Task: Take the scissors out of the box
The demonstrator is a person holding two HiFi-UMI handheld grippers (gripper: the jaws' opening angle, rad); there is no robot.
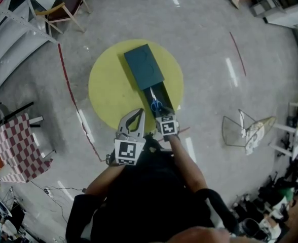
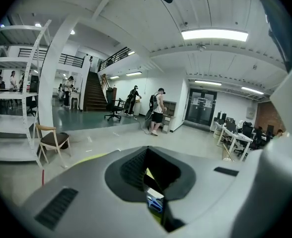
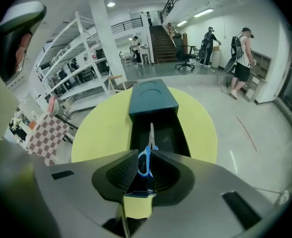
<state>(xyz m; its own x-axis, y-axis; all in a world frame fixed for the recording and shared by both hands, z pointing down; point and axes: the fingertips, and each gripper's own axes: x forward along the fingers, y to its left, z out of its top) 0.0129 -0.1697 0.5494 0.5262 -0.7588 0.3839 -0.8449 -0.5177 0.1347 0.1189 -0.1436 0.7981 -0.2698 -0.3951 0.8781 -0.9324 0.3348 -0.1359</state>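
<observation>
Yellow round bench on bare floor, open box on it. Scissors lie in its tray, blades away from us, blue handles nearest. Our right gripper hangs over those handles, fingers partly apart, gripping nothing; left gripper sits beside, fingers together, empty

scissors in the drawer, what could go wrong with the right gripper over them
The right gripper has only a handle loop of the blue-handled scissors between its parted jaws, so they may swing or slip. The drawer of the dark teal box is narrow; a jaw could catch its wall and drag it.
</observation>
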